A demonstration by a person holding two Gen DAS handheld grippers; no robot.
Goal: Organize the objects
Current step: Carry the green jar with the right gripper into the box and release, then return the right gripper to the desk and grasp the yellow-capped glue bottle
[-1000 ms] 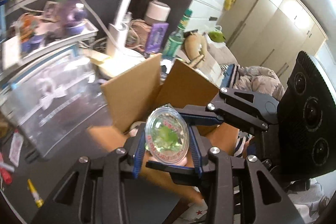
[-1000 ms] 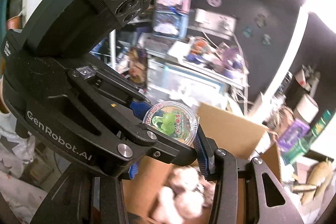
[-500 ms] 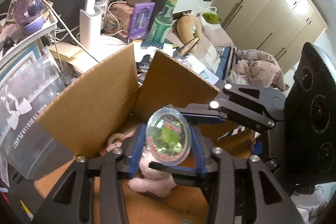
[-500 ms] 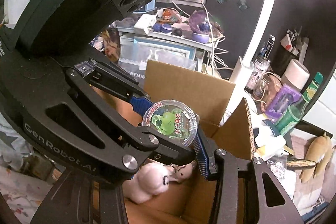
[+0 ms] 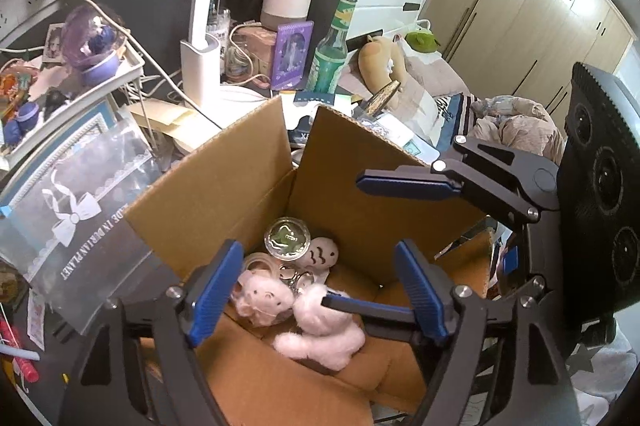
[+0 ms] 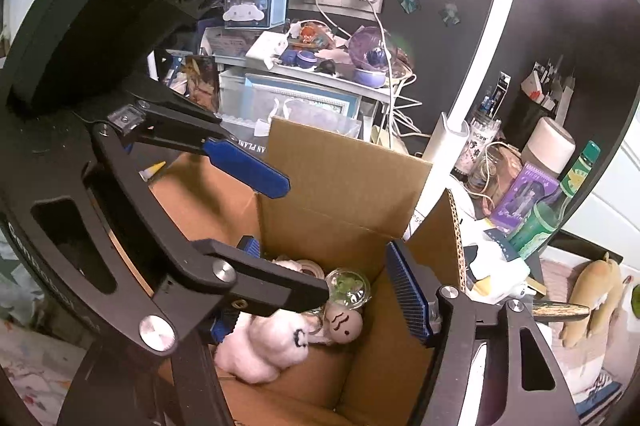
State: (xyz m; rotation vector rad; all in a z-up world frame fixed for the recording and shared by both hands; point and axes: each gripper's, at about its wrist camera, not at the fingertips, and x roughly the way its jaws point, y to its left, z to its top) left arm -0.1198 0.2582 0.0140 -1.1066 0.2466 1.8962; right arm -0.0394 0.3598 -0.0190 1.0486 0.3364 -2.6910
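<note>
An open cardboard box (image 5: 208, 194) stands below both grippers; it also shows in the right wrist view (image 6: 340, 186). Inside lies a round clear container with a green figure (image 5: 287, 239) (image 6: 348, 288), next to a small round plush face (image 5: 323, 252) (image 6: 345, 324), pink plush toys (image 5: 320, 330) (image 6: 264, 346) and a tape roll (image 5: 260, 264). My left gripper (image 5: 320, 290) is open and empty above the box. My right gripper (image 6: 328, 290) is open and empty too, crossing the left one over the box.
A white lamp post (image 5: 200, 66), a green bottle (image 5: 332, 54), a purple card box (image 5: 292, 54) and a diffuser (image 5: 286, 4) stand behind the box. A clear plastic case (image 5: 76, 210) sits left of it. A shelf of figurines (image 6: 320, 62) is farther back.
Both grippers held the round container together above the box. Both have opened, and the container has dropped into the box beside the plush toys.
</note>
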